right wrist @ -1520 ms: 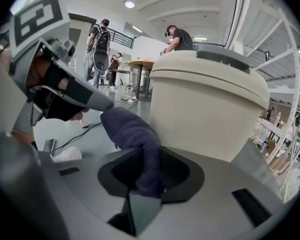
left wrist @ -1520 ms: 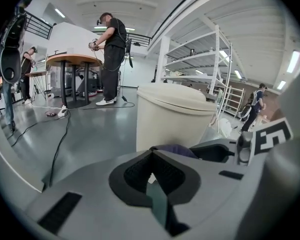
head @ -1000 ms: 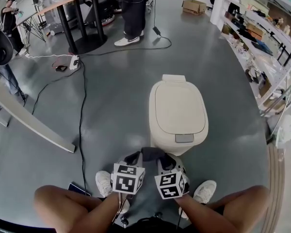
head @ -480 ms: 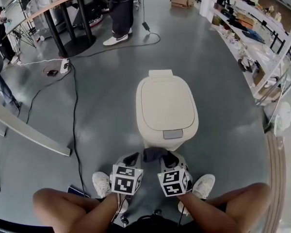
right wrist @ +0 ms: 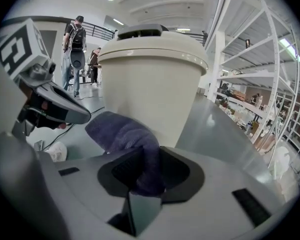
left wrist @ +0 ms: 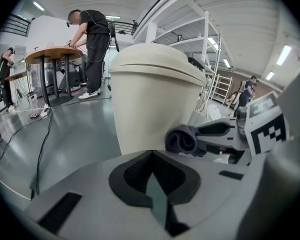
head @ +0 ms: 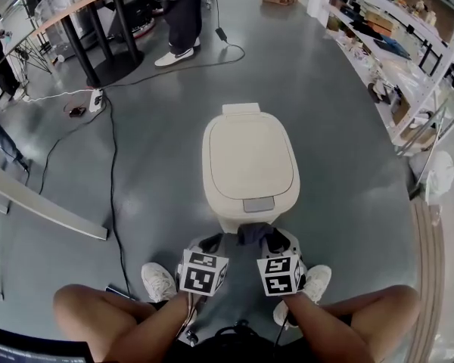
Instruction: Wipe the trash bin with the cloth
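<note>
Right gripper (head: 276, 242) pinching the dark cloth (head: 253, 234), left gripper (head: 209, 245) pressed together on nothing — trash bin (head: 248, 165) upright on the floor, straight ahead, just beyond both — cloth side likely nearer its front wall.

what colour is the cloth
The cloth is dark bluish purple, clearest in the right gripper view.

grey left gripper (head: 209, 243), grey right gripper (head: 270, 240), black-and-white marker cubes (head: 203, 272), white sneakers (head: 157, 281)
</note>
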`<state>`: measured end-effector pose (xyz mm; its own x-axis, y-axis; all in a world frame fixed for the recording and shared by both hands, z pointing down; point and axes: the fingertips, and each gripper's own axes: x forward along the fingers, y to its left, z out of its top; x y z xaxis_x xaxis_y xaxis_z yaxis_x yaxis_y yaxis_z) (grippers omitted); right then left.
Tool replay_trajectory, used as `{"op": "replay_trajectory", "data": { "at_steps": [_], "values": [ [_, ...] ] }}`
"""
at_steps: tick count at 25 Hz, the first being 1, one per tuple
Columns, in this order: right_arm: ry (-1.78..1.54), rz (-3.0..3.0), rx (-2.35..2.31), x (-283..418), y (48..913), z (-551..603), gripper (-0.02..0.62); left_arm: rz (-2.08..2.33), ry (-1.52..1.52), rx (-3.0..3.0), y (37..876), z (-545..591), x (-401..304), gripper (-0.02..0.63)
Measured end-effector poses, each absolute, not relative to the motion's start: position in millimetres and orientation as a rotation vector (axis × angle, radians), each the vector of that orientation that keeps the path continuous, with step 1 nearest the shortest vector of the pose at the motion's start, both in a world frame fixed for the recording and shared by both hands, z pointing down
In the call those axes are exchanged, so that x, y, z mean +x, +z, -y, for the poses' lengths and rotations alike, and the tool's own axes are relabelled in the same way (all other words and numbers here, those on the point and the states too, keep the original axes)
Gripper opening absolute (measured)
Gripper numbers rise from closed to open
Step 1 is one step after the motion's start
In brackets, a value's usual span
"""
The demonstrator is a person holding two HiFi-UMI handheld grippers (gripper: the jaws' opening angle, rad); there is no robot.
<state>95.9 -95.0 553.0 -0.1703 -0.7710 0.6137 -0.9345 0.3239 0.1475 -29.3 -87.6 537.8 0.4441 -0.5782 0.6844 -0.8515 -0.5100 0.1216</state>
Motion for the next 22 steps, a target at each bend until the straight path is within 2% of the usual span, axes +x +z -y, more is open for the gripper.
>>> {"op": "replay_trajectory", "data": {
  "at_steps": [22],
  "values": [
    [0.379,1.864,1.586,148,563,95,0.103,1.104,0.865,2.277,551,79,3,-0.002]
  ]
}}
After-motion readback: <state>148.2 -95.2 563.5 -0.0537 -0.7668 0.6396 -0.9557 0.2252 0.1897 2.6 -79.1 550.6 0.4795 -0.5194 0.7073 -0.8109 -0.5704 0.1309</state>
